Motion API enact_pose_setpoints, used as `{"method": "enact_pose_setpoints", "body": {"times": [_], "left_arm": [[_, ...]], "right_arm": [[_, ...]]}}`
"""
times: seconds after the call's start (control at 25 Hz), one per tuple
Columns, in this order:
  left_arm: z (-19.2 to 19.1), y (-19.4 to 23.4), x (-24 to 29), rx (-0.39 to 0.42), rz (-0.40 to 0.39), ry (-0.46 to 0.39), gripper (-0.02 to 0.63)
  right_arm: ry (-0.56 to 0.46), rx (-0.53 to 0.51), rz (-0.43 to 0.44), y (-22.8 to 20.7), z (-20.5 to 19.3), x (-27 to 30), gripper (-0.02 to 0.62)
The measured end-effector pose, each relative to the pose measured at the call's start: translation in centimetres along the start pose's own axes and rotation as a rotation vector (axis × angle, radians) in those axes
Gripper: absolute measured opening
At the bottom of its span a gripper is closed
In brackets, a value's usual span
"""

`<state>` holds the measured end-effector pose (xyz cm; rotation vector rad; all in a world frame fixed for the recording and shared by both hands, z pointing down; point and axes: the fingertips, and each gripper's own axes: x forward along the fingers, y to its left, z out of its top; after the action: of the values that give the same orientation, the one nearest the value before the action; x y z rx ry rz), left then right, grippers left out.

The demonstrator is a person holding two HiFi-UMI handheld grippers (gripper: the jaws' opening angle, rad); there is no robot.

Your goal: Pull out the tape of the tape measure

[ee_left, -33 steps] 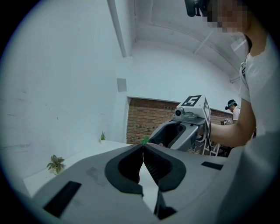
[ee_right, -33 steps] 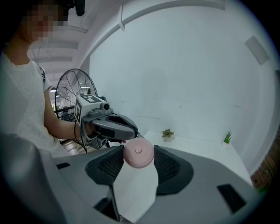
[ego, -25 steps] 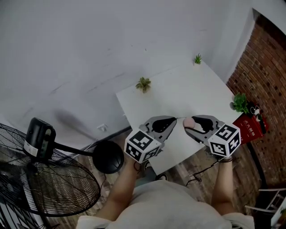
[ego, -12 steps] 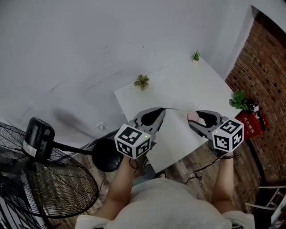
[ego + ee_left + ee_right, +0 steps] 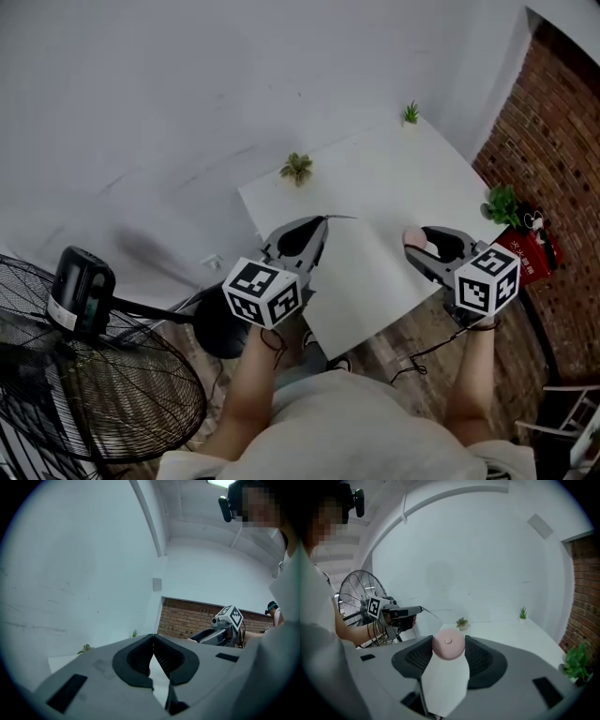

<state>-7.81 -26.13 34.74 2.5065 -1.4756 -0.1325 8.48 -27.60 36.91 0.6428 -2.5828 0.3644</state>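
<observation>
Pink round tape measure [image 5: 448, 642] sits pinched between the jaws of the right gripper [image 5: 419, 244], held above the white desk [image 5: 394, 169]. Left gripper [image 5: 324, 219] has its jaws pressed together on the end of the tape [image 5: 343, 217], a thin strip leaving its tip toward the right gripper. Grippers are well apart, both over the desk's near part.

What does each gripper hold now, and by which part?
The right gripper clamps the pink tape measure by its round case; the left gripper pinches the tape at its end.
</observation>
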Motion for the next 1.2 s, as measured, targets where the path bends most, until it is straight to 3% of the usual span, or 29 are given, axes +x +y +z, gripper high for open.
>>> {"method": "enact_pose_setpoints", "body": {"times": [0.64,1.2], "left_arm": [[-3.1,1.8,-0.2,-0.037,0.031,0.068,0.014],[-12.9,4.5,4.0,-0.145,0.099,0.278,0.014]], "right_arm": [[0.039,-0.001,-0.023,0.1,-1.8,2.1,0.216],[0.130,0.121,-0.071,-3.5,-9.3,5.9,0.216]]}}
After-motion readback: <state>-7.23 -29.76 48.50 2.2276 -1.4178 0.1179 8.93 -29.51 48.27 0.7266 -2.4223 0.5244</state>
